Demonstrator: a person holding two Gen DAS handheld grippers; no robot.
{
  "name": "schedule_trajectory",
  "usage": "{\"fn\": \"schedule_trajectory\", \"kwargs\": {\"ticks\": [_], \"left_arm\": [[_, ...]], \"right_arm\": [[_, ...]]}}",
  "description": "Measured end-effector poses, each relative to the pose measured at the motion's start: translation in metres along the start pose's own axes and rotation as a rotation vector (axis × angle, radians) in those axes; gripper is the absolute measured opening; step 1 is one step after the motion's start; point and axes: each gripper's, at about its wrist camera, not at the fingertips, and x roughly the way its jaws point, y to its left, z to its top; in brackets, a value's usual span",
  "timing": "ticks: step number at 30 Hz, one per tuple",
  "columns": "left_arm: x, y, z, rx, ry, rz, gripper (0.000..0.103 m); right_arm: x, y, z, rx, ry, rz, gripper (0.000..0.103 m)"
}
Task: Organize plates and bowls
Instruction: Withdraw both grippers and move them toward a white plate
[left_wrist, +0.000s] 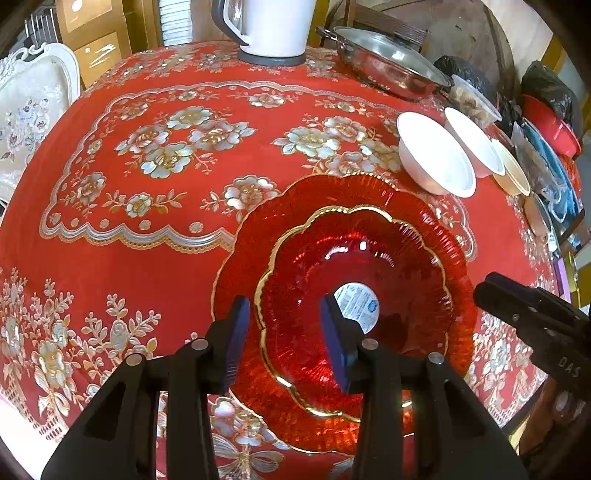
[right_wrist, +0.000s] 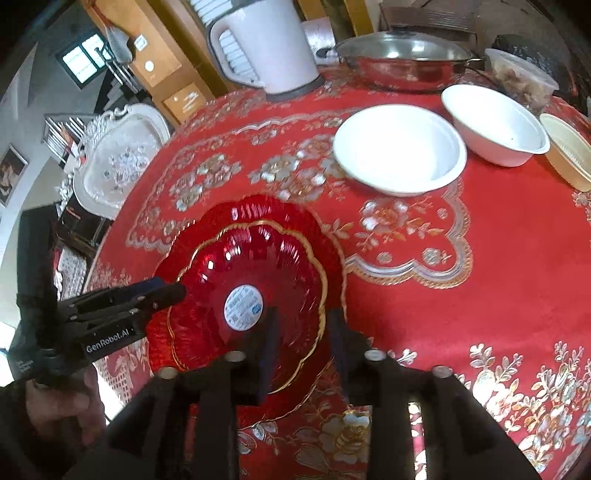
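A small red glass plate with a gold scalloped rim and a round white sticker (left_wrist: 354, 302) (right_wrist: 251, 280) lies stacked on a larger red glass plate (left_wrist: 258, 236) (right_wrist: 314, 221) on the red flowered tablecloth. My left gripper (left_wrist: 284, 314) is open, its blue pads straddling the small plate's near left rim. My right gripper (right_wrist: 301, 328) is open, its fingers on either side of the same plate's right rim. The right gripper shows at the right edge of the left wrist view (left_wrist: 517, 306), the left gripper at the left of the right wrist view (right_wrist: 147, 299).
Two white bowls (right_wrist: 399, 147) (right_wrist: 495, 122) and a cream container (right_wrist: 569, 155) stand at the far right. Behind them are a lidded steel pan (right_wrist: 402, 55), a white kettle (right_wrist: 269, 44) and a food tub (right_wrist: 521, 74). A white chair (right_wrist: 118, 158) stands left of the table.
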Motion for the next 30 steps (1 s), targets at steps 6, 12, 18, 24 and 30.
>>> {"fn": "schedule_trajectory", "kwargs": {"ticks": [6,12,18,24,30], "left_arm": [[-0.009,-0.011,0.017,-0.027,-0.027,-0.009,0.044],[-0.016,-0.047,0.054,-0.005,-0.053,-0.051,0.051],[-0.009,-0.092,0.102,0.022,-0.067,-0.089,0.061],[0.016,-0.117,0.153,0.086,-0.072,-0.045,0.064],[0.067,-0.114,0.170,0.083,0.017,0.016,0.065]], "right_arm": [[-0.017,-0.027,0.006,0.058,-0.061,0.002,0.048],[-0.040,-0.080,0.019,0.163,-0.123,-0.041,0.059],[-0.053,-0.139,0.032,0.273,-0.151,-0.077,0.059],[-0.051,-0.168,0.057,0.282,-0.154,-0.056,0.059],[-0.027,-0.160,0.088,0.203,-0.144,-0.022,0.059]]}}
